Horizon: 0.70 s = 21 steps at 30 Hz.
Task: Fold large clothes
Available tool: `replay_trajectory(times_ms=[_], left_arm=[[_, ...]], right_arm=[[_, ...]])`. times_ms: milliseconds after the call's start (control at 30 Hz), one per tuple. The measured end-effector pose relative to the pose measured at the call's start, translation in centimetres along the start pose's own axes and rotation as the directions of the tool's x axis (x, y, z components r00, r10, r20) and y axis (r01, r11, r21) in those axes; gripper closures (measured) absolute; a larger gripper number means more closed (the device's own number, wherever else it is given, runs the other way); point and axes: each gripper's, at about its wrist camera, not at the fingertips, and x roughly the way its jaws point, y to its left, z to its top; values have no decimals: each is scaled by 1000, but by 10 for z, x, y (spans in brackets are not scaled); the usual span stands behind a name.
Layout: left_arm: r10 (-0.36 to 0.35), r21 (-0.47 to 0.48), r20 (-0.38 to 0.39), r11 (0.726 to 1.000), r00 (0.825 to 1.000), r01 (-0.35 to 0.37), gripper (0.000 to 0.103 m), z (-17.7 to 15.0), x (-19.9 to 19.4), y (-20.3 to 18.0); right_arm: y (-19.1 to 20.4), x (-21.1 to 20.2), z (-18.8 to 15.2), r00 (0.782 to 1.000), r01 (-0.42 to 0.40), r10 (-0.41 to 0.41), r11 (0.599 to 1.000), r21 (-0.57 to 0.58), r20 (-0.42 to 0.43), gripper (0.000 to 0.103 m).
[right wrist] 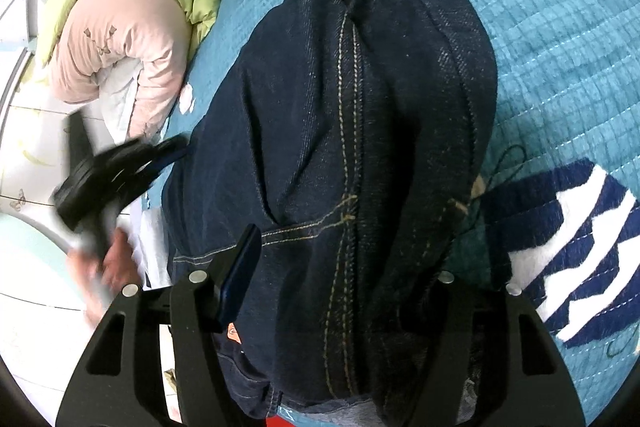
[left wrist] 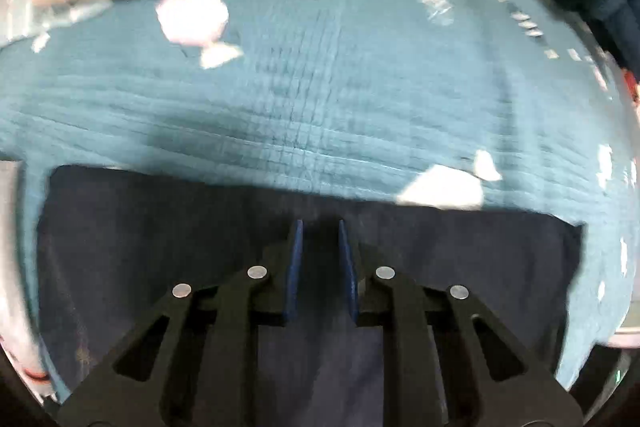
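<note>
The dark indigo denim jeans (right wrist: 352, 155) lie on a bed covered by a teal crinkled quilt with white and pink prints (right wrist: 560, 27). In the right wrist view they are already doubled lengthwise, the tan-stitched seat seam running up the middle and the waist end nearest the camera.

The right tongs (right wrist: 344, 275) straddle that waist end. Their jaws stand wide, one blue pad showing at the left edge of the denim, the other hidden behind a fold, so whether they press on the cloth I cannot tell.

The left tongs (left wrist: 320, 259) point almost straight down over dark blue fabric near the quilt's edge, jaws narrow, with a small gap between the blue pads and nothing visibly between them. In the right wrist view they show blurred at the jeans' left edge, with a hand (right wrist: 108, 267) on the handle.

A pink and green padded jacket (right wrist: 132, 19) and a navy and white striped cloth (right wrist: 580, 227) lie apart on the quilt.

The step in hand looks like the cross fold. Next, each pair of tongs probably needs a firm pinch on one end, lifting it over to meet the other end, edges aligned.
</note>
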Motion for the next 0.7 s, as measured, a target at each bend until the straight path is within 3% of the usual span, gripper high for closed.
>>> replay_trajectory(times_ms=[67, 167, 267, 367, 467, 600, 667, 700], left_arm=[[-3, 18, 84, 1000, 996, 1, 85, -15, -3, 0], [30, 103, 145, 994, 989, -45, 85, -55, -12, -6], [37, 129, 209, 989, 977, -65, 85, -92, -26, -4], [22, 79, 219, 996, 975, -40, 86, -120, -38, 4], [24, 100, 237, 994, 971, -49, 85, -142, -45, 4], [-17, 85, 217, 996, 976, -2, 85, -172, -49, 14], [-8, 97, 198, 995, 980, -12, 85, -198, -48, 17], [12, 124, 224, 991, 974, -41, 85, -209, -52, 16]], right_arm=[[0, 1, 1, 1000, -5, 5, 1000, 6, -6, 44], [-1, 0, 2, 1000, -8, 8, 1000, 18, -9, 44], [0, -2, 0, 1000, 6, -6, 1000, -1, -7, 44], [3, -1, -1, 1000, 22, -22, 1000, -11, -5, 44], [4, 0, -2, 1000, 18, -18, 1000, -3, 2, 44], [5, 0, -4, 999, 31, -31, 999, -13, 14, 45], [6, 1, -6, 999, 34, -34, 999, -16, 20, 44], [6, 1, -6, 999, 33, -33, 999, -10, 25, 43]])
